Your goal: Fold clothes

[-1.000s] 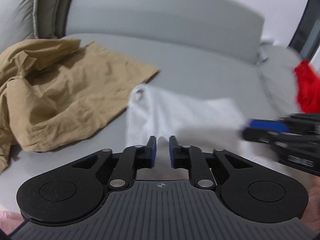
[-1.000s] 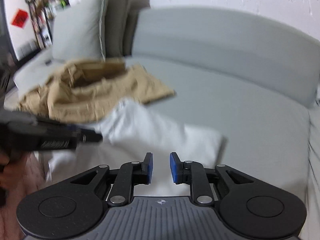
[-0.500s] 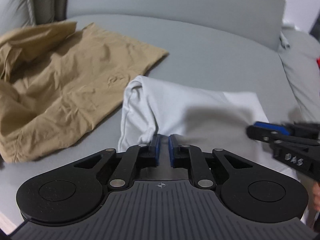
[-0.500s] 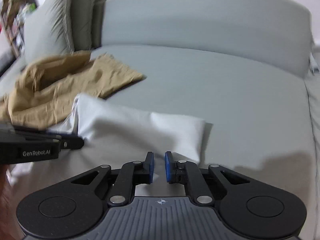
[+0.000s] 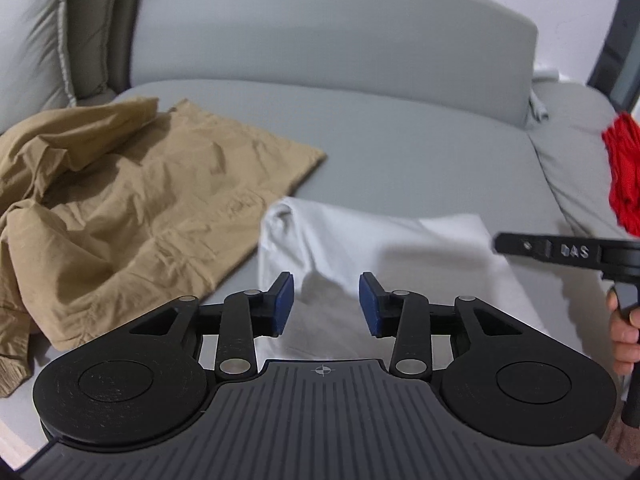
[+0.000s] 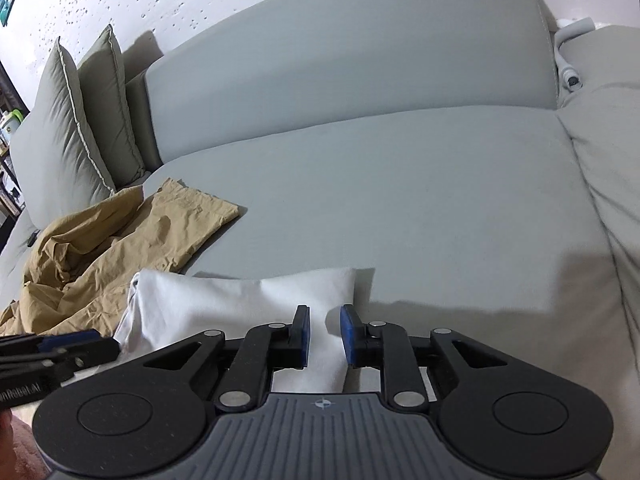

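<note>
White garment (image 5: 384,248) folded flat, rectangular, on grey sofa (image 5: 400,152)

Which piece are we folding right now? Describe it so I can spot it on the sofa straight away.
On the grey sofa seat, look at the near edge, just ahead of both open grippers. The white garment lies there, folded into a flat rectangle. The crumpled tan garment beside it is the only other cloth close by.
</note>
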